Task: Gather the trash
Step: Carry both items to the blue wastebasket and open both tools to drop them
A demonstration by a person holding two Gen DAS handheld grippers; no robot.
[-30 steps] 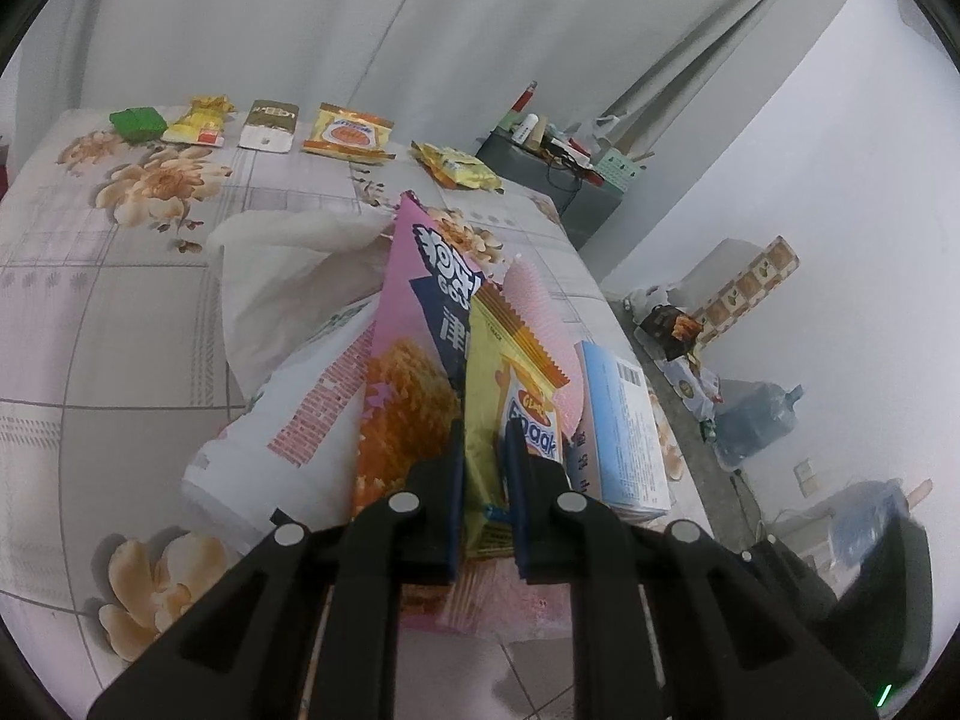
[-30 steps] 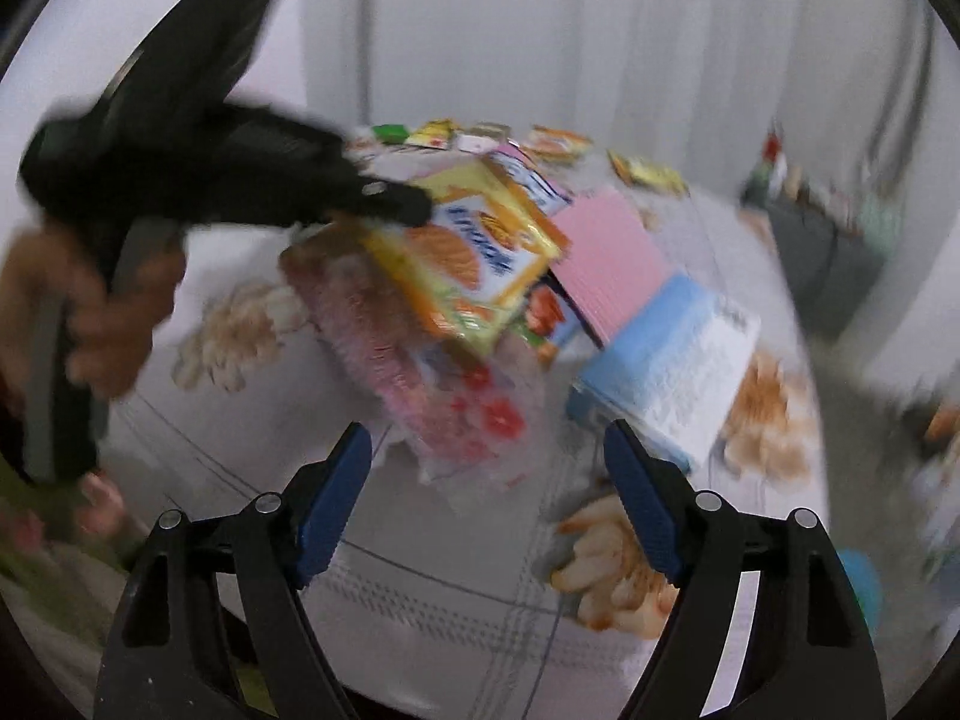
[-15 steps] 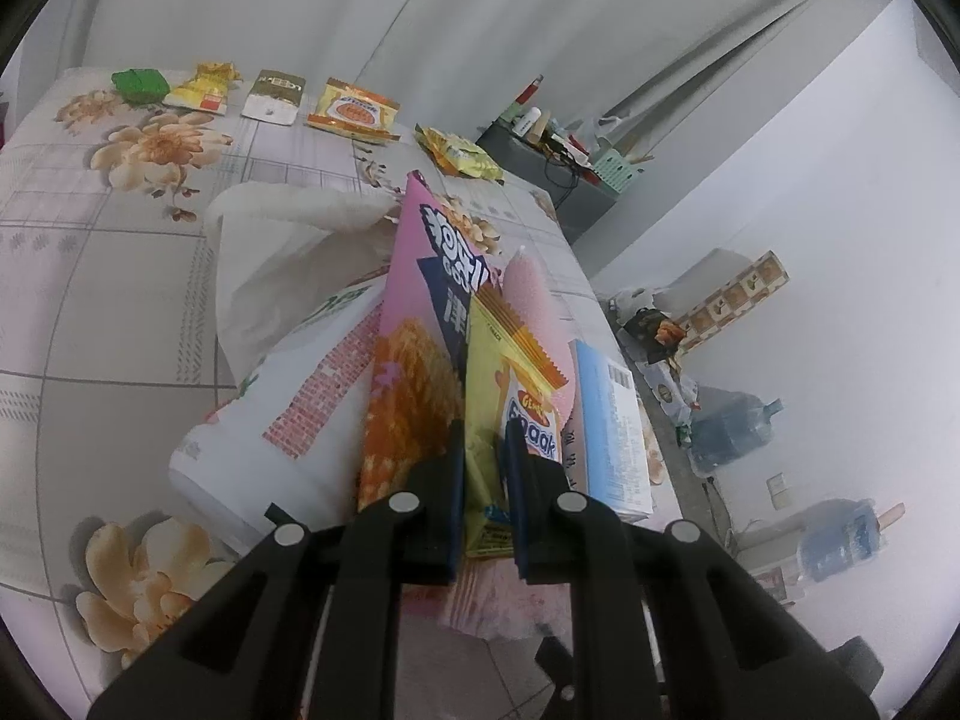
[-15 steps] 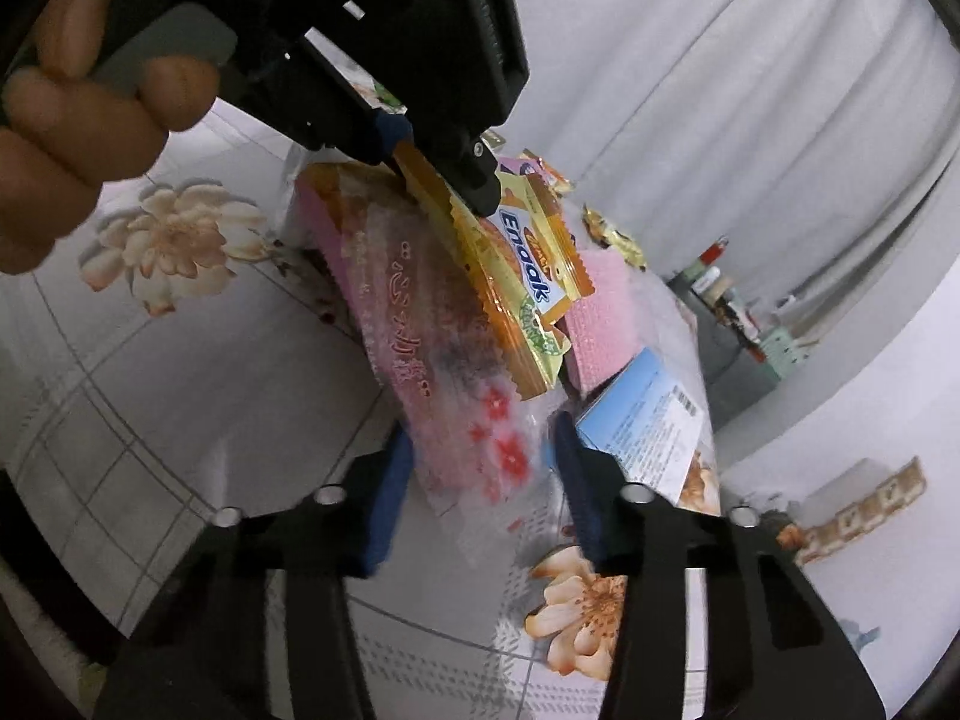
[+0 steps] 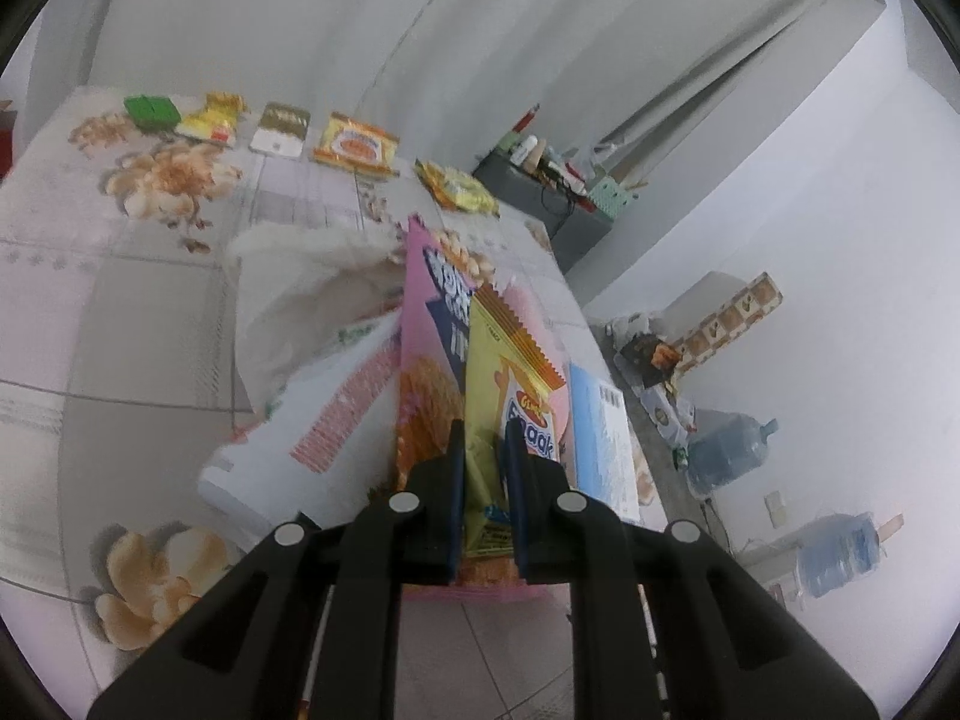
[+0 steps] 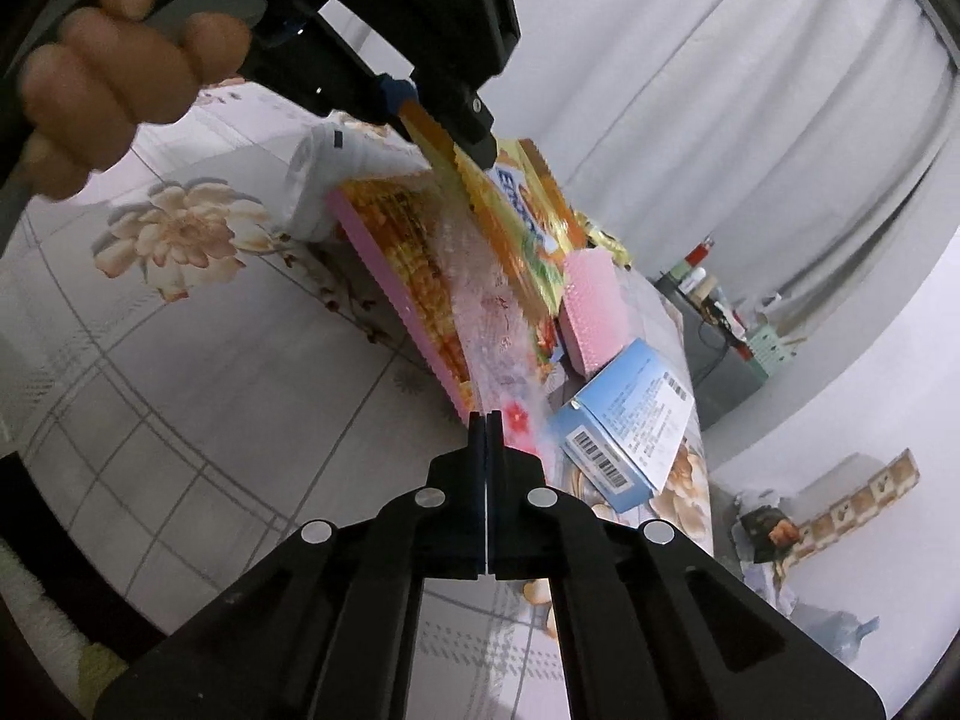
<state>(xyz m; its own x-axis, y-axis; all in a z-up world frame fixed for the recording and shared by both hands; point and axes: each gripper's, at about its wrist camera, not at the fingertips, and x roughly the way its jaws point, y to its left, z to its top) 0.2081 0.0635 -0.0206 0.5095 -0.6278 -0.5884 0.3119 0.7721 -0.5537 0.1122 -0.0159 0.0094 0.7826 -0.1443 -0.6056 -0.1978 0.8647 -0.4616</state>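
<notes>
My left gripper (image 5: 483, 441) is shut on a yellow snack wrapper (image 5: 510, 378), holding it upright over a pile on the flowered tablecloth (image 5: 120, 312). Against it lean a pink wrapper with orange print (image 5: 426, 372) and a white plastic bag (image 5: 312, 372). From the right wrist view, a hand (image 6: 120, 72) holds the left gripper (image 6: 447, 114) with the yellow wrapper (image 6: 522, 210) hanging from it. My right gripper (image 6: 486, 417) has its jaws together, pinching the lower edge of a clear pink flower-print wrapper (image 6: 492, 336) in the pile.
A blue carton (image 6: 624, 420) and a pink block (image 6: 591, 300) lie just right of the pile. Several more wrappers (image 5: 357, 147) line the table's far edge. Beyond the table stand a dark cabinet (image 5: 552, 204) and water bottles (image 5: 729, 450) on the floor.
My right gripper has come in toward the pile and gone from wide open to shut at the clear pink wrapper's edge. The left gripper keeps its hold on the yellow wrapper and stays put.
</notes>
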